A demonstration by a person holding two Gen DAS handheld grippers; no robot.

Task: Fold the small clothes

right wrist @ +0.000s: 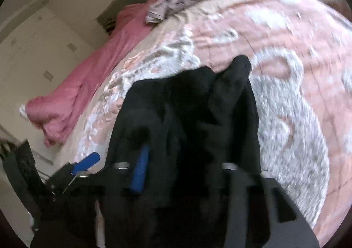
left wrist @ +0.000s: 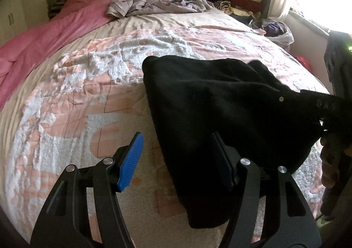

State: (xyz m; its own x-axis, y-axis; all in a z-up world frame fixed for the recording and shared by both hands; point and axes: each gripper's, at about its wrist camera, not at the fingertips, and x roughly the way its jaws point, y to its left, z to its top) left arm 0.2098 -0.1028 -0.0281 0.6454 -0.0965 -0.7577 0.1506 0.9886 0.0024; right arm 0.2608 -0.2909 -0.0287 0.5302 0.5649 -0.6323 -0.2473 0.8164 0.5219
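Presently the black garment (left wrist: 211, 102) is hanging above the bed (left wrist: 88, 98), stretching from the right claw (right wrist: 184, 171), which is gripping its bunched edge, towards the left claw (left wrist: 178, 160). That left claw is standing half open, cloth draping over its right finger, not pinched. Its free lower hem is lying nearest the left claw.

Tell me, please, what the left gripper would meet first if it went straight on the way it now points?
Probably the pink-and-white bedspread: the left gripper stands open, angled down at it. The black garment drapes over its right finger, so depth there is unclear.
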